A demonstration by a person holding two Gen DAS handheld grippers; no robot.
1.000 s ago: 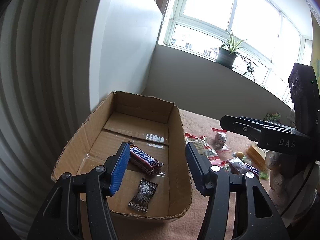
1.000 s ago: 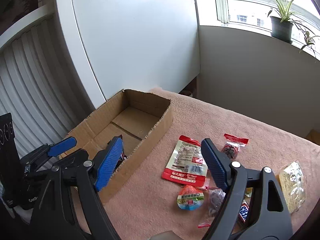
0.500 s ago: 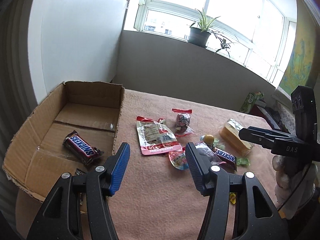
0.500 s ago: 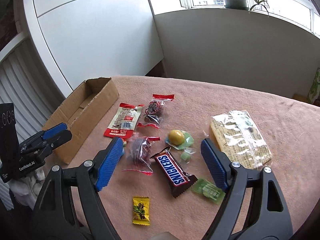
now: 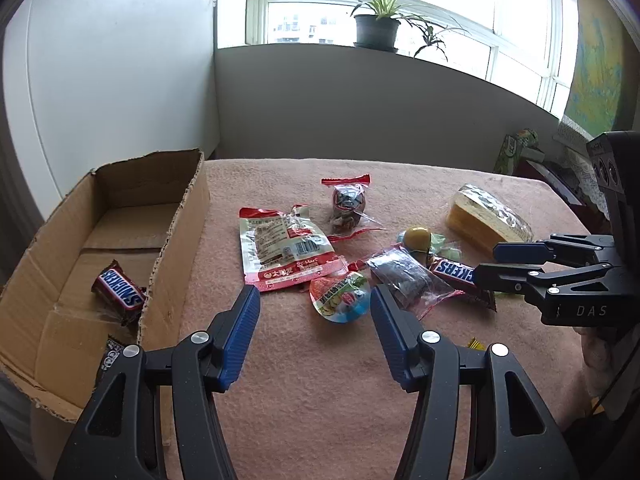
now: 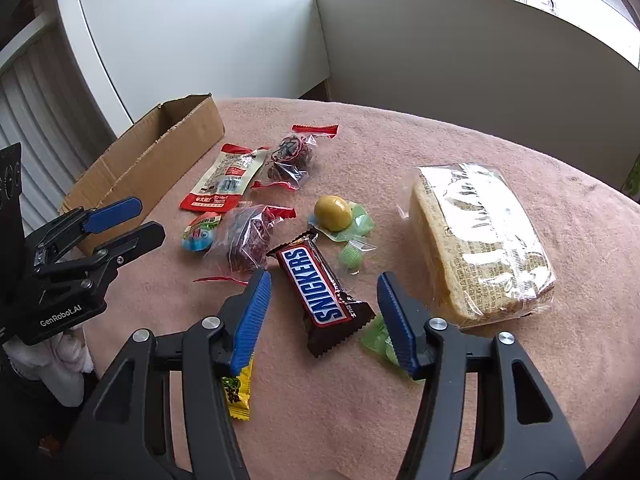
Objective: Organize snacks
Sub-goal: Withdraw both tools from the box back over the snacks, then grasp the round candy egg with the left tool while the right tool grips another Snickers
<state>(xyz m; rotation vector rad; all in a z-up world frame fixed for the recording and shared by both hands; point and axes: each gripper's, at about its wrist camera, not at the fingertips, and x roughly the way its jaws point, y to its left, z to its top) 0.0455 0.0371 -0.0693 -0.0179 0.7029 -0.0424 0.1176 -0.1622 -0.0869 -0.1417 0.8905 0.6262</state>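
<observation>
My right gripper [image 6: 324, 316] hangs over the pink-covered bench [image 6: 420, 408], tilted down, and its fingers [image 6: 252, 316] have just been closing in; they stand apart on either side of the Snickers bar [image 6: 320, 292], not pressing on it. That bar is my landmark. It lies flat with its label up, one end between my blue pads. Just past its far end sits a yellow ball candy [image 6: 332, 213] in a green wrapper. Well off to the bar's right lies a bagged sponge cake [image 6: 480, 240]. On the bar's left is a clear bag of dark red fruit [image 6: 248, 240], touching a round jelly cup [image 6: 202, 232]. A small yellow sachet [image 6: 238, 392] lies nearer me than the bar, partly under my left-hand pad.

My left gripper [image 5: 314, 328] hovers with its fingers [image 5: 240, 332] apart and nothing between them, the jelly cup just ahead. The cardboard box [image 5: 176, 240] stands far left of the bar, at the bench edge, with a second Snickers bar [image 5: 120, 294] inside it.
</observation>
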